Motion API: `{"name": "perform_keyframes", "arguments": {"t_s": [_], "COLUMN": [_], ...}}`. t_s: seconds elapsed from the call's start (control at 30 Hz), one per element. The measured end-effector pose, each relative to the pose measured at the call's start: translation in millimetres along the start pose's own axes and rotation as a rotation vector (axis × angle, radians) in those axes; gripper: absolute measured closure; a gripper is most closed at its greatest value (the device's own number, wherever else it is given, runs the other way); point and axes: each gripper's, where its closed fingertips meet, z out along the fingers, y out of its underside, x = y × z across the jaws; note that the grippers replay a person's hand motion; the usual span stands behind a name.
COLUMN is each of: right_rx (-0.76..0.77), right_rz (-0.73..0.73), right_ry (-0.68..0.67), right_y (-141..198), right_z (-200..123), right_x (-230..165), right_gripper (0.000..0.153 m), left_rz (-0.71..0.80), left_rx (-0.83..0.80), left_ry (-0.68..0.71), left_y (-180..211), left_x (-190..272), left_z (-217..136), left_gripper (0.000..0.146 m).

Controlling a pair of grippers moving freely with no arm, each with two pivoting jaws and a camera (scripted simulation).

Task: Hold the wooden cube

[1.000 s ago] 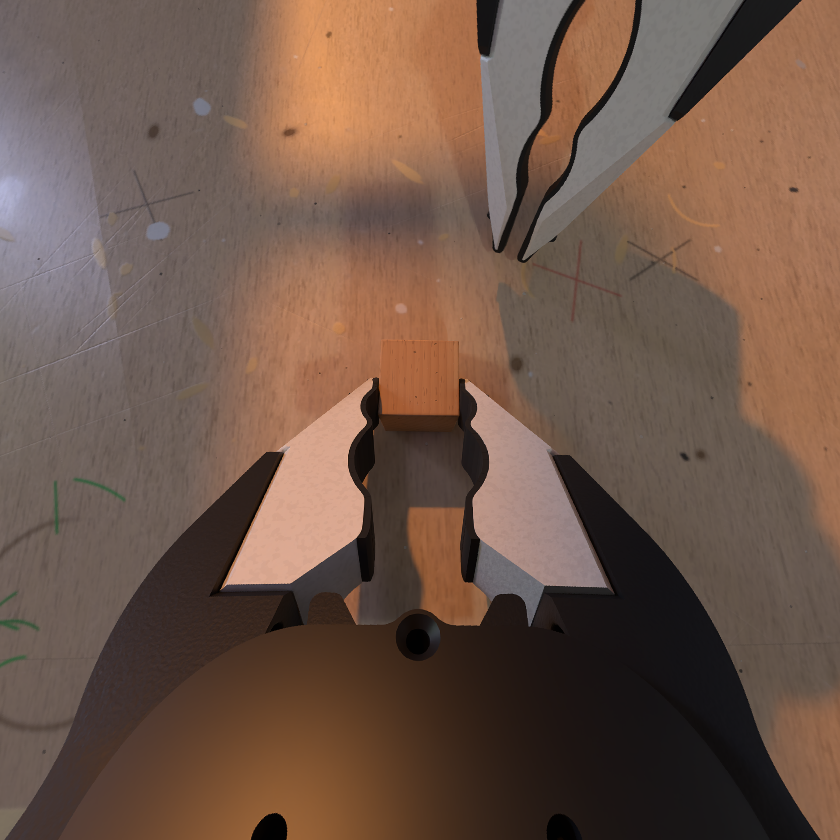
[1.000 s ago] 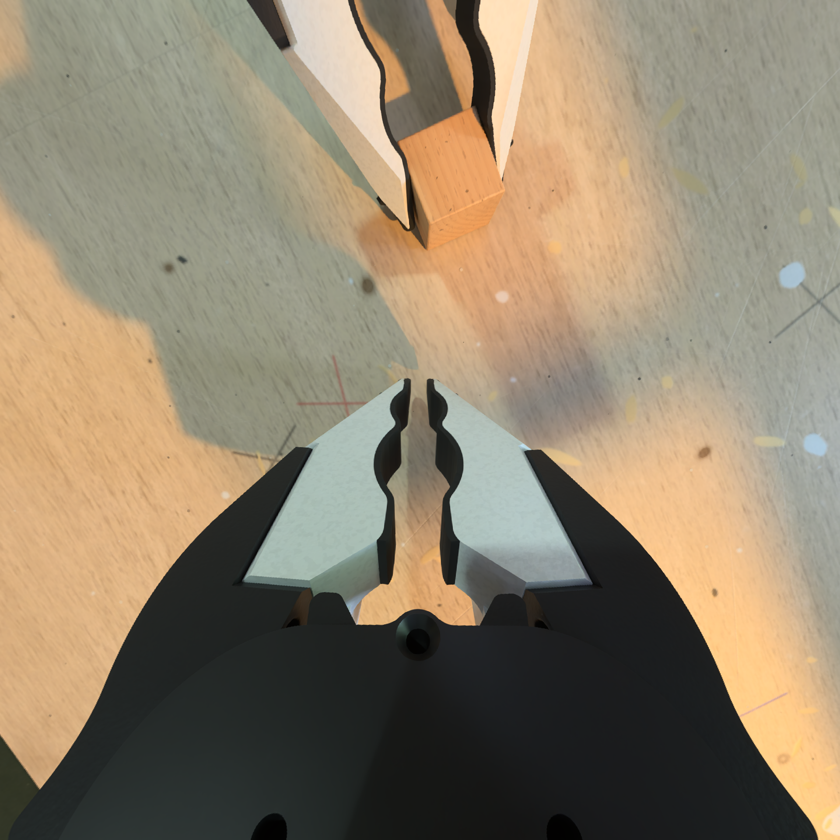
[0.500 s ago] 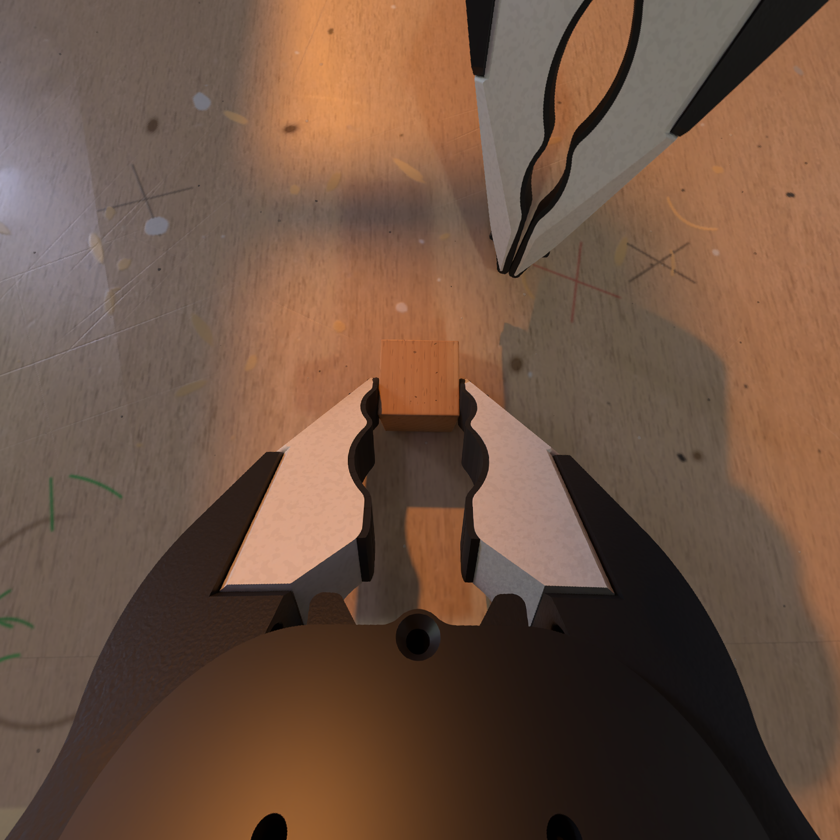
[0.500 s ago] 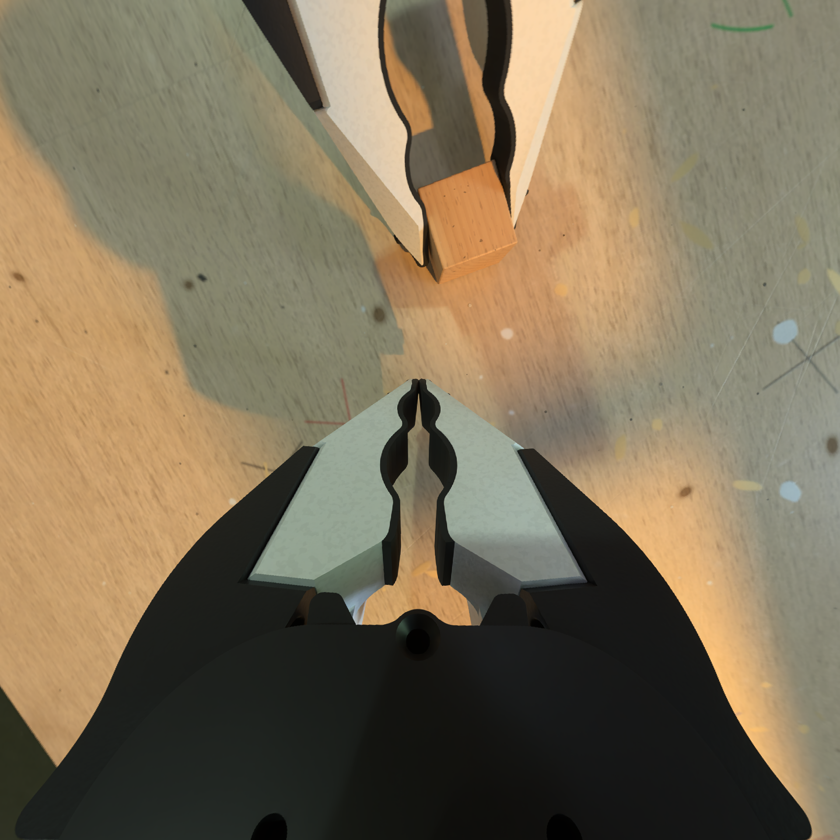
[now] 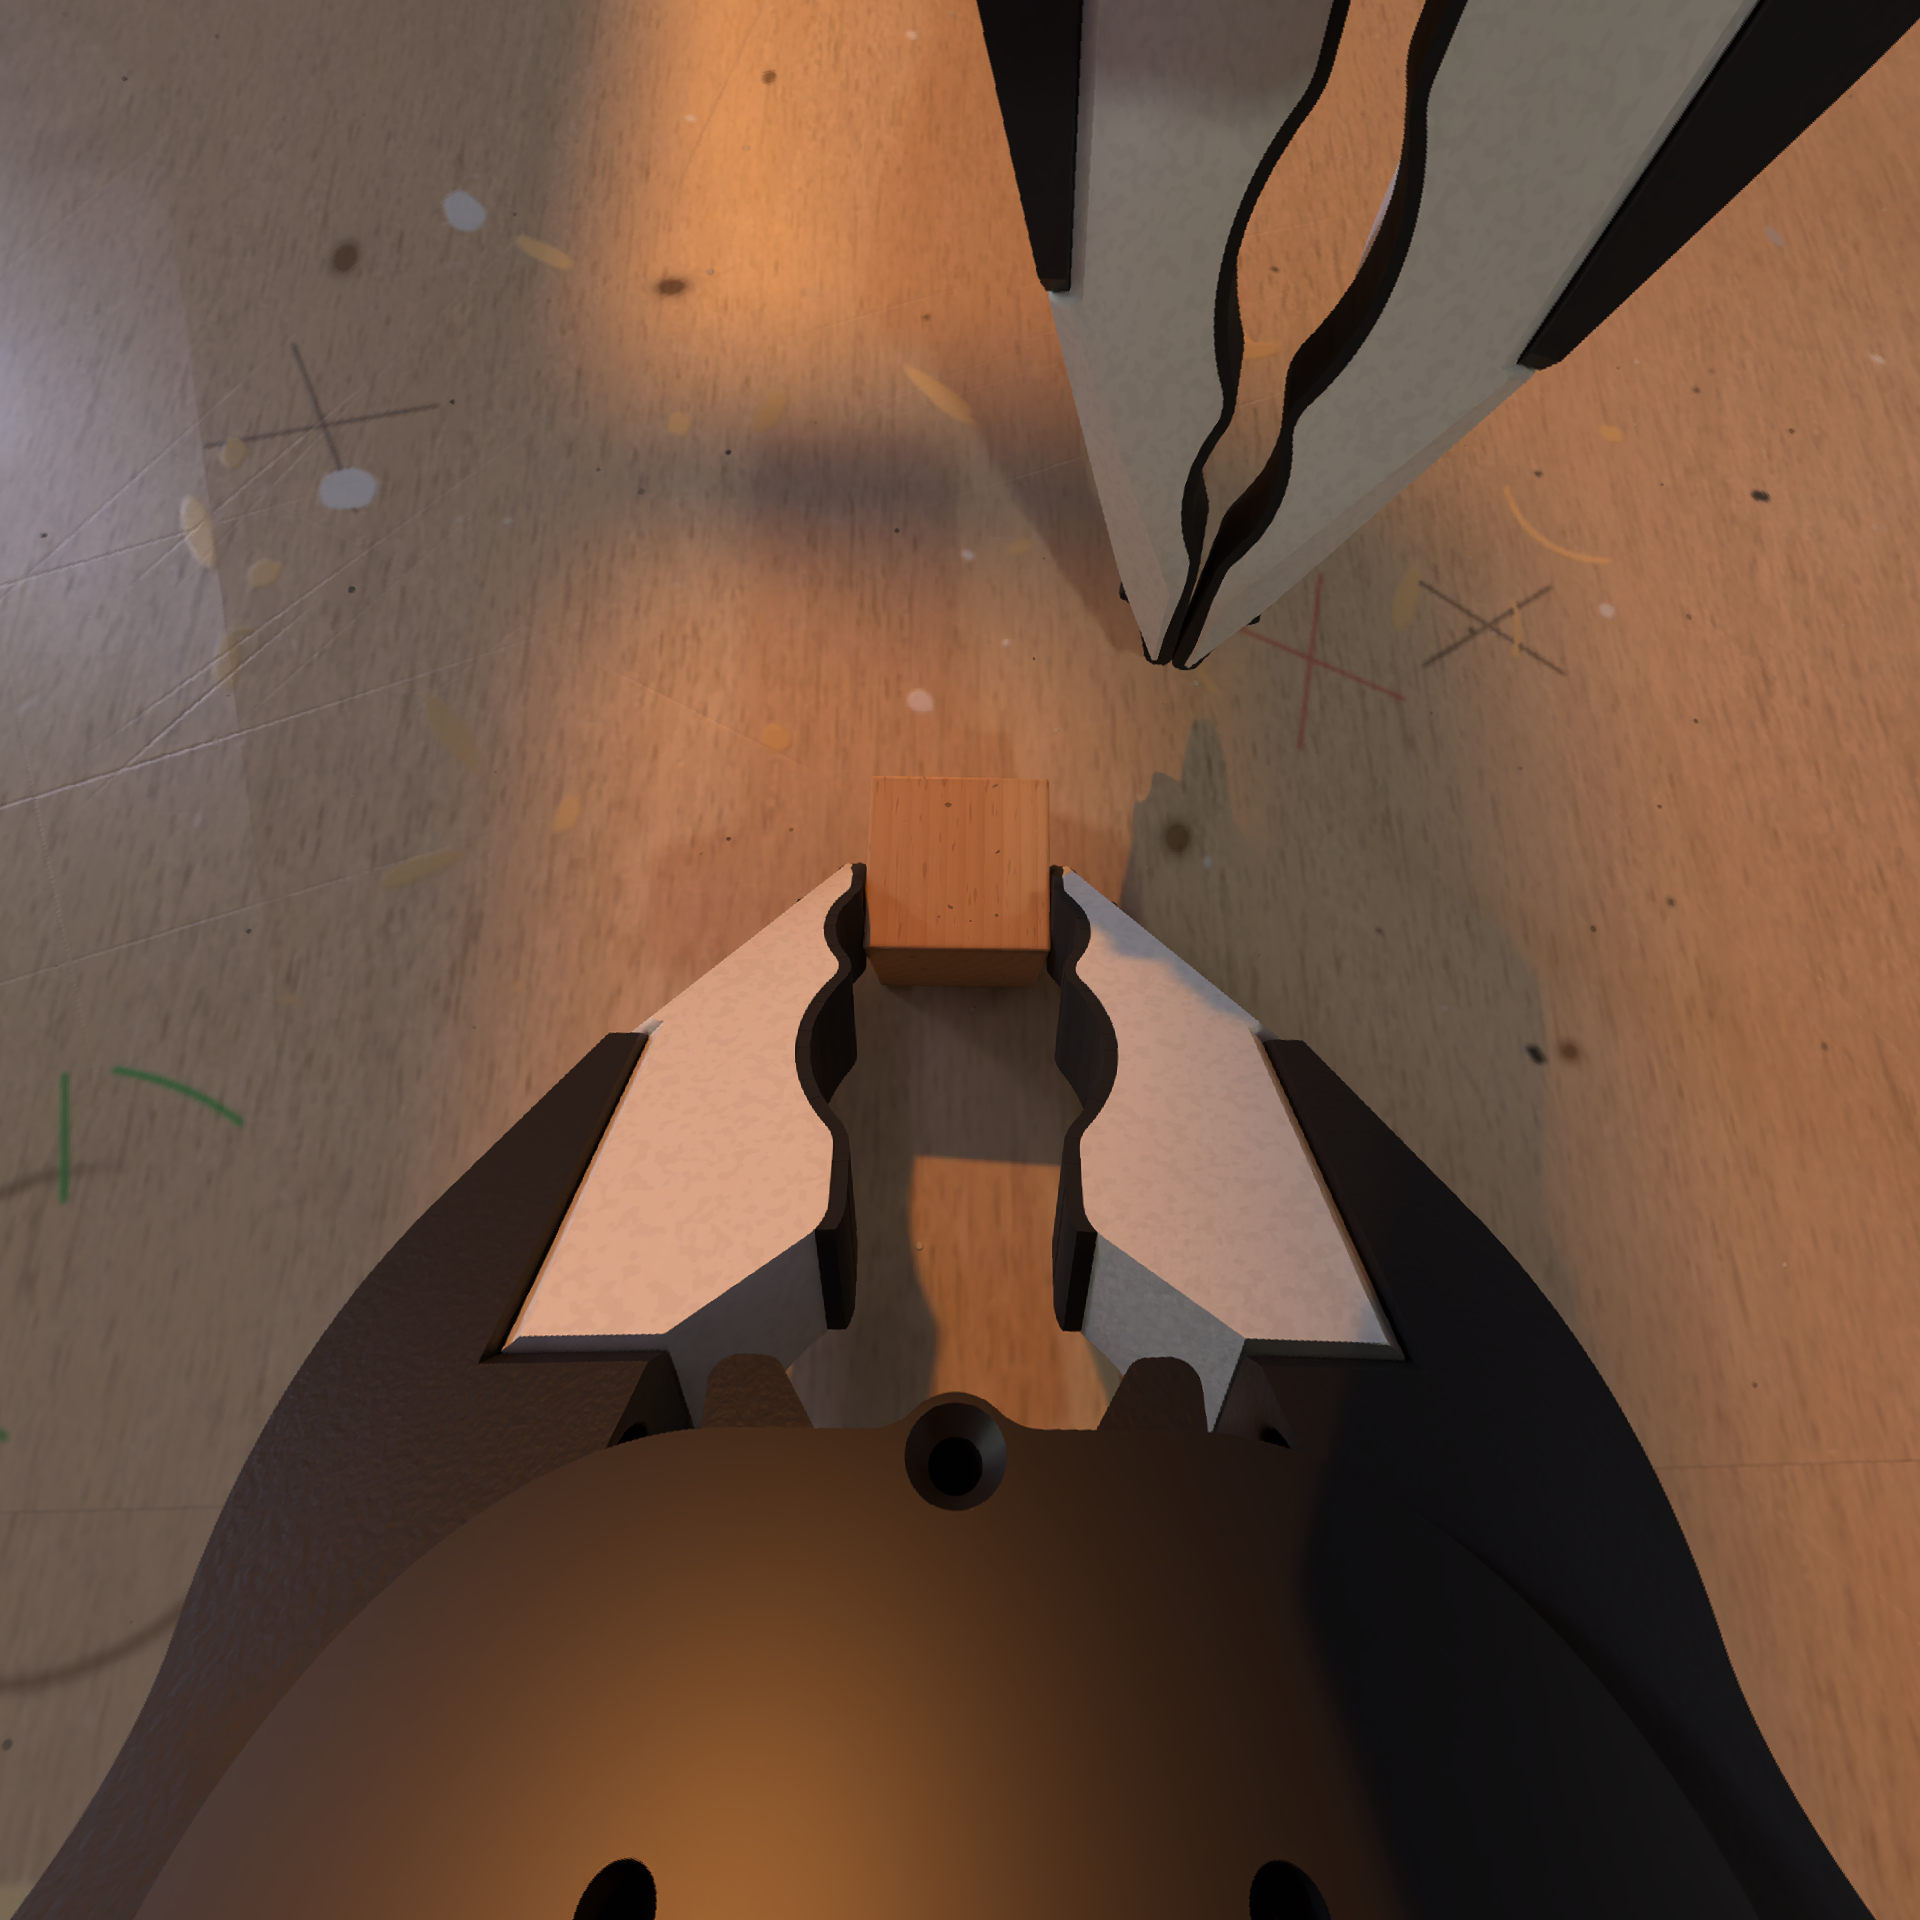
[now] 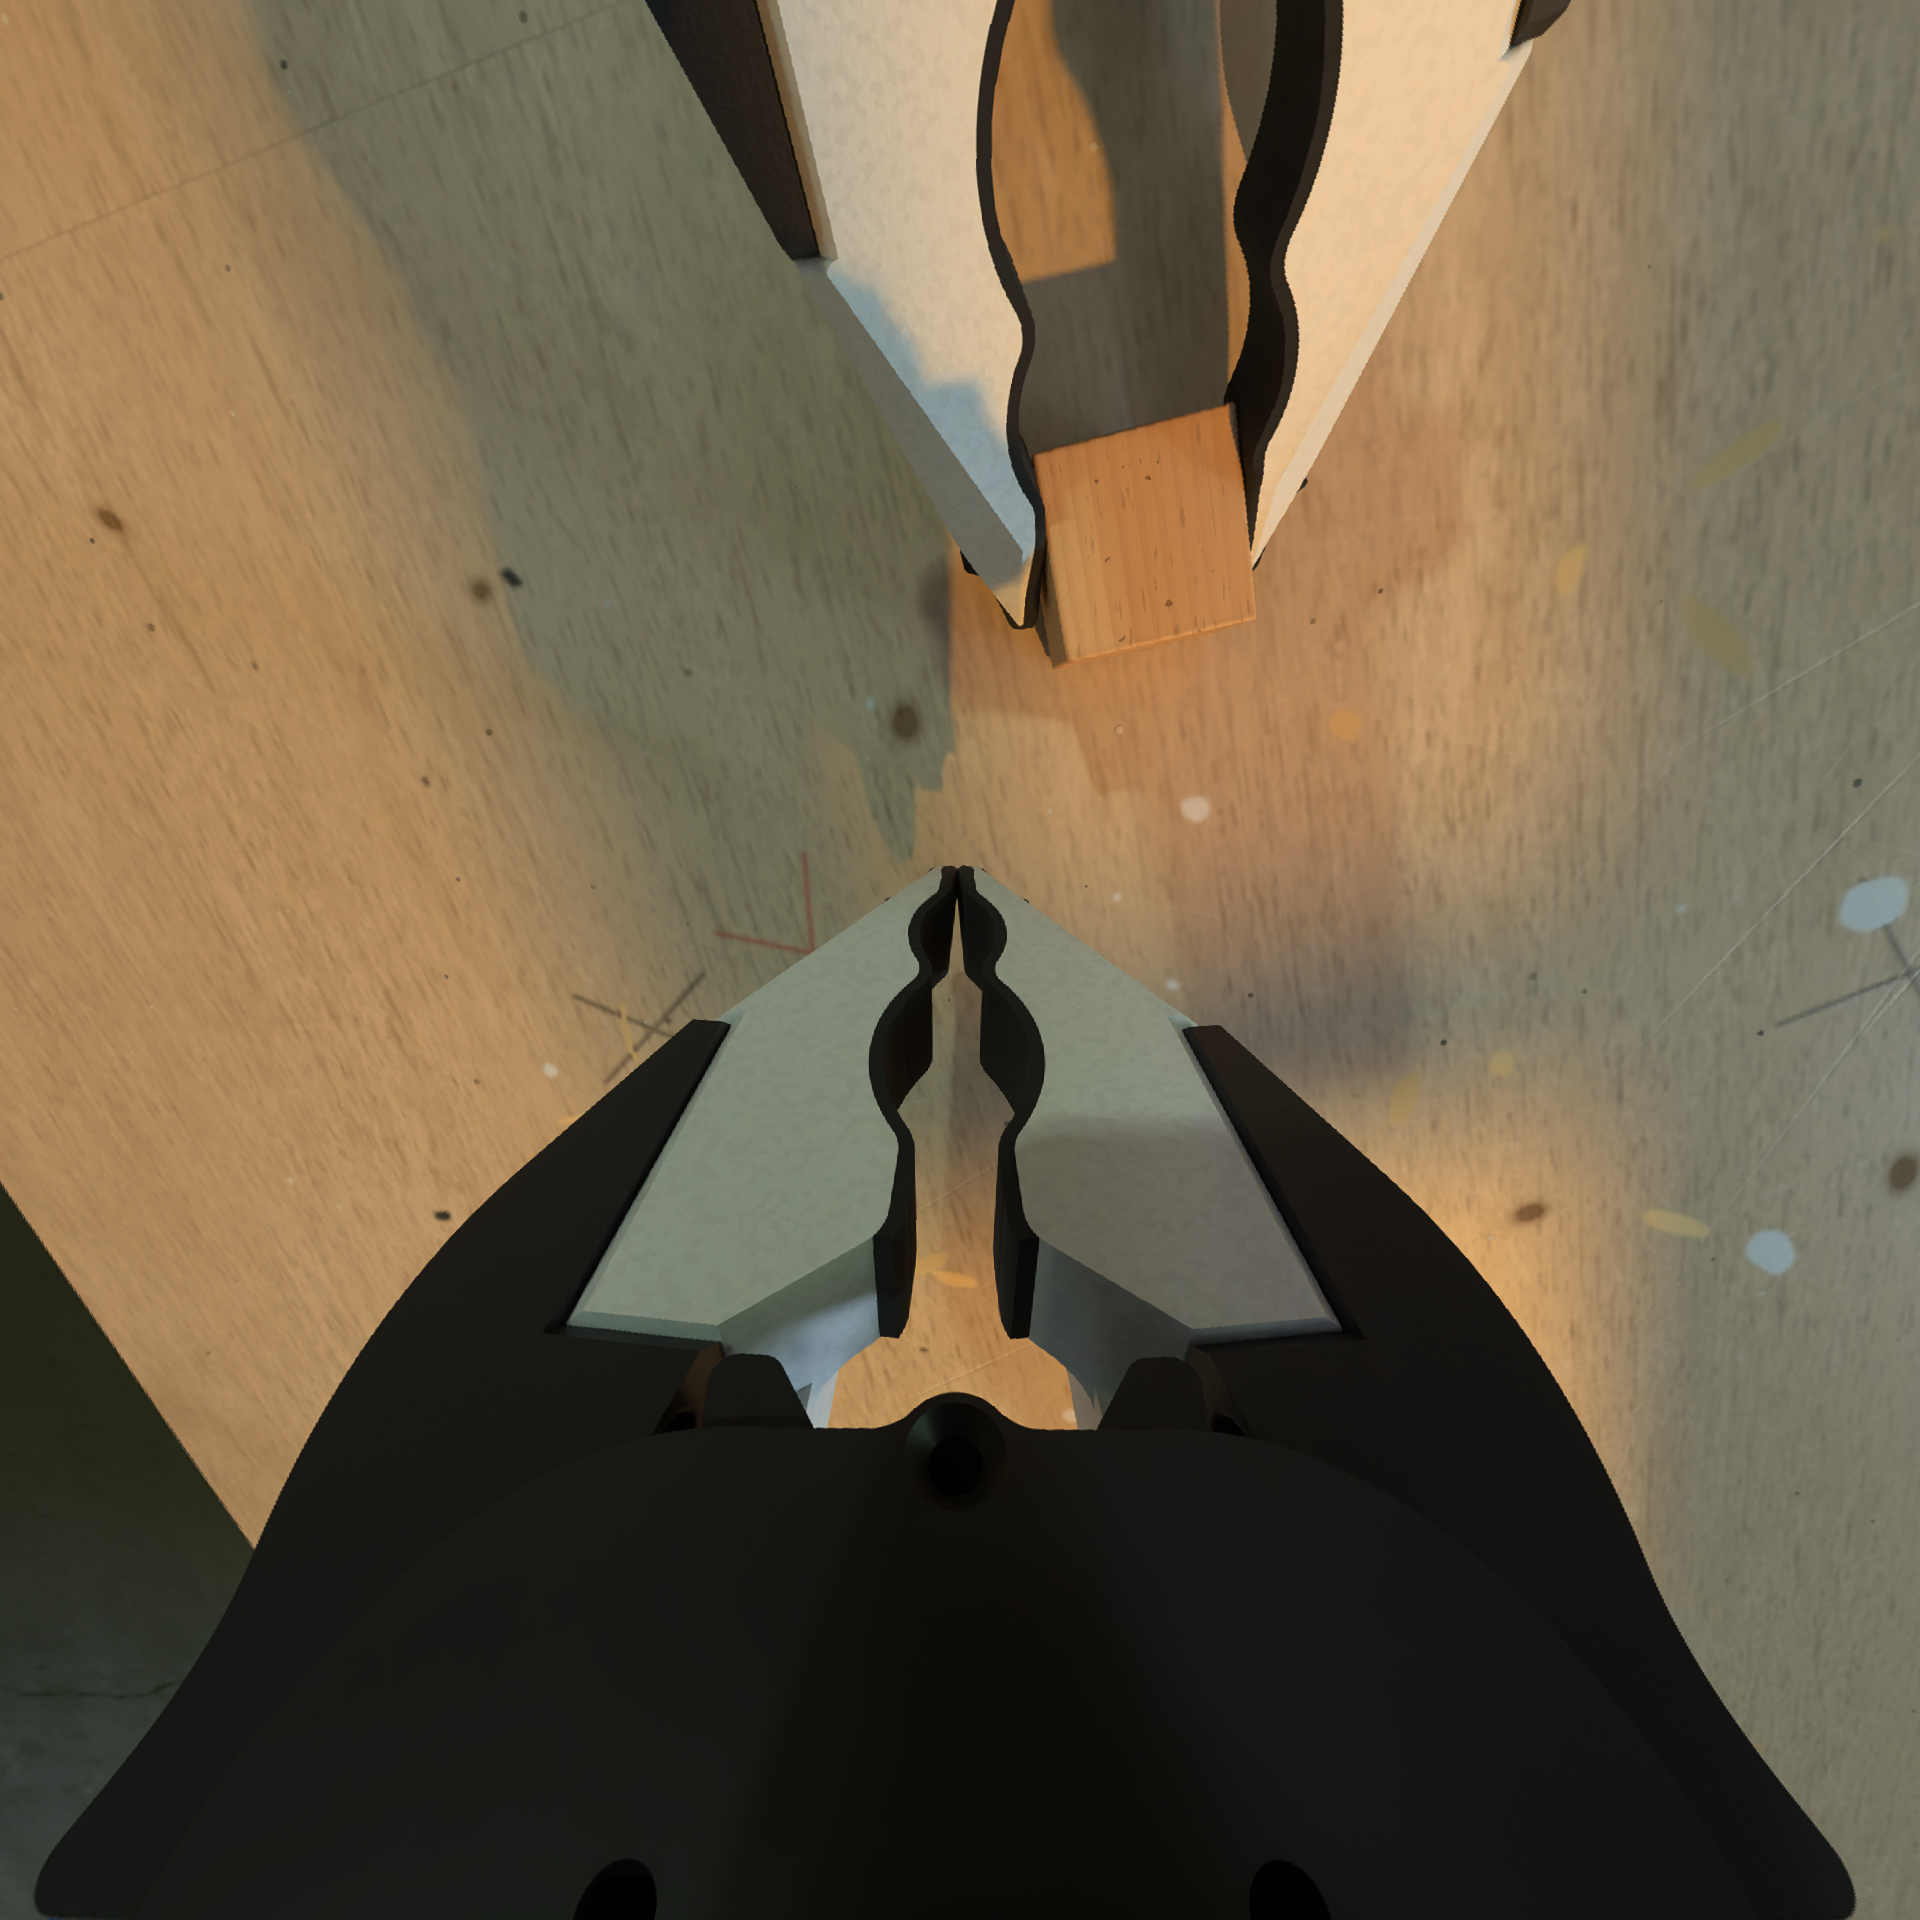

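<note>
A small wooden cube [image 5: 958,868] sits between the tips of my left gripper [image 5: 958,883], which is shut on it, just above the wooden table. The cube also shows in the right wrist view [image 6: 1143,530], clamped between the left gripper's fingers [image 6: 914,312]. My right gripper [image 6: 956,875] is shut and empty, tips touching, a short way in front of the cube. It shows in the left wrist view [image 5: 1174,655] at the upper right, pointing down at the table beyond the cube.
The wooden table [image 5: 520,727] bears paint flecks, scratches and pen crosses [image 5: 1311,665]. In the right wrist view a table edge [image 6: 125,1382] runs along the lower left, with dark floor beyond it.
My right gripper has closed from slightly open to fully shut and moved nearer the cube. My left gripper has stayed shut on the cube.
</note>
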Motion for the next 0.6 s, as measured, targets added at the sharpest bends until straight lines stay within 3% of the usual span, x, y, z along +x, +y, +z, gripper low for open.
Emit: {"name": "perform_keyframes", "arguments": {"t_s": [0.6], "right_rx": [-0.013], "right_rz": [-0.013], "right_ry": [0.063], "right_y": [-1.2], "right_z": [2.4], "right_x": [-0.6], "right_gripper": [0.153], "left_rz": [0.013], "left_rx": [-0.003], "left_ry": [0.0], "left_y": [1.1], "left_x": [0.8], "left_z": [-0.8], "left_gripper": [0.112]}}
